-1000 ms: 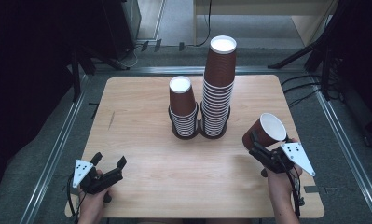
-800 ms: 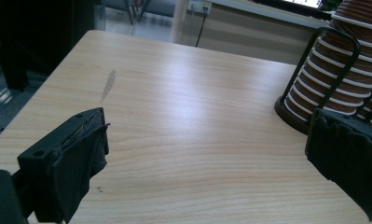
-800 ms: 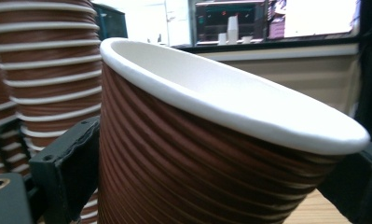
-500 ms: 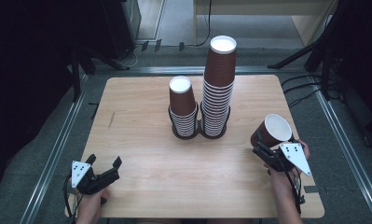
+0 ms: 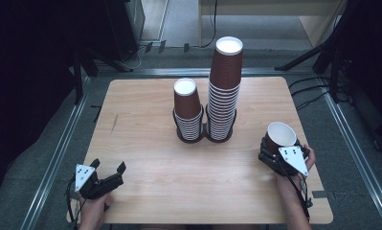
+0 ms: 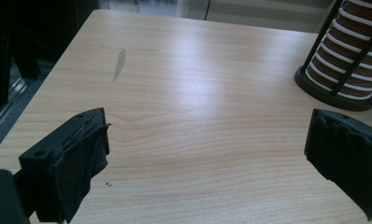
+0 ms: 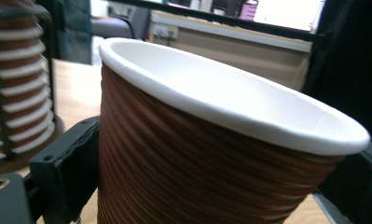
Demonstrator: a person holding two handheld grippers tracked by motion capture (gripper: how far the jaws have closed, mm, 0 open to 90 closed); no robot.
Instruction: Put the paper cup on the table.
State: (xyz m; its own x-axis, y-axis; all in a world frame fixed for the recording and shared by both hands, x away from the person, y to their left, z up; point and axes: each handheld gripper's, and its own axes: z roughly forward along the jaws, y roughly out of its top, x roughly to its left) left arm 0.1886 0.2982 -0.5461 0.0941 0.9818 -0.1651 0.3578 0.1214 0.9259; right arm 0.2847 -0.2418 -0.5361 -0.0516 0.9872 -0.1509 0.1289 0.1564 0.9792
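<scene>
Paper cup [image 5: 280, 136] held at its ribbed mid-wall by right gripper [image 5: 271, 155]: light, crushable, so squeeze gently; left gripper [image 5: 108, 174] spread wide, empty.

The right tool [image 5: 273, 152] has turned its cup [image 5: 280, 137] upright.

The left gripper [image 5: 108, 168] sits low at the near left, jaws spread wide apart with nothing between them, its hand [image 5: 94, 207] coming in from the near edge. The right gripper [image 5: 270, 152] (grey plate on top) is at the near right, jaws closed against what it holds, forearm [image 5: 294, 203] stretching back toward the near edge.
</scene>
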